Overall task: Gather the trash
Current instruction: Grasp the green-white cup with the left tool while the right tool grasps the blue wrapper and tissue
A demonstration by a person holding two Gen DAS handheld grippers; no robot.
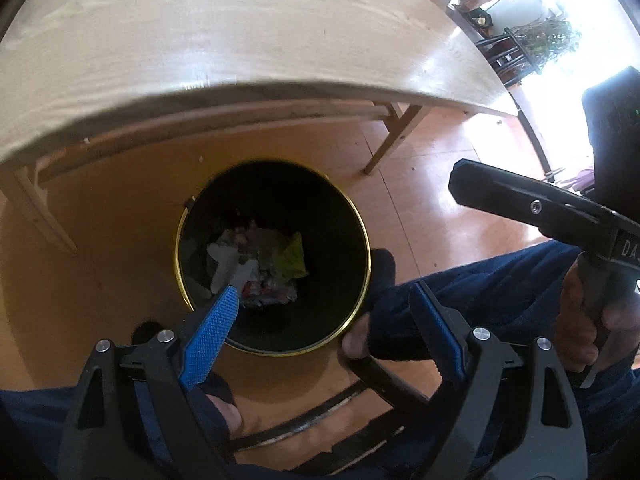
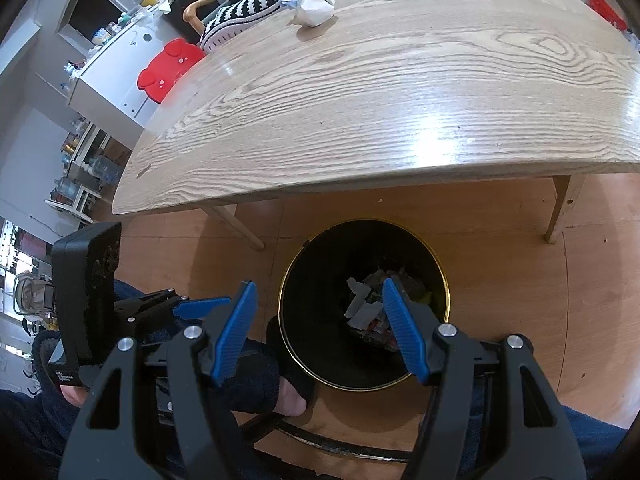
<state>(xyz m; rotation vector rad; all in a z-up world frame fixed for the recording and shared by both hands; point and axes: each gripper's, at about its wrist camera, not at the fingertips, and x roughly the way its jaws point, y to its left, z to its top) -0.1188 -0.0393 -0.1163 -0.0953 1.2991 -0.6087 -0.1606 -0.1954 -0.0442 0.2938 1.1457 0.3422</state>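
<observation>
Left gripper [image 1: 324,308]: black plastic frame with blue, diamond-knurled rubber pads; jaws released, spread wide with nothing between them, poised above the bin's near rim.
Right gripper [image 2: 320,326]: same black build, blue ribbed pads; jaws parted and empty, one pad over the bin's mouth, the other outside its rim. In the left wrist view its black body juts in from the right, held by a hand [image 1: 588,320].
Person: dark blue fabric over the legs, socked feet [image 2: 260,380] with bare toes showing, just beside the bin on a dark curved ring at floor level.
Bin [image 1: 362,240]: round, black inside, thin glossy gold rim; it stands on the floor, partly under the counter's near edge.
Trash in bin [image 1: 256,268]: crumpled white paper scraps, a yellow-green wrapper, small red-printed bits, heaped at the bottom.
Floor [image 2: 500,248]: smooth orange-brown tiles with fine seams, glossy where daylight falls.
Counter [image 2: 380,92]: pale wood with bold wavy grain, lightly polished, rounded edge, slim tapered wooden legs.
Crumpled white wad [image 2: 314,10]: soft paper lump, lying on the counter's far side, well apart from both grippers.
Beyond the counter: black-and-white zigzag knit cushions [image 2: 260,12], a red bear-shaped piece [image 2: 168,68], a grey cabinet [image 2: 116,76] cluttered on top.
</observation>
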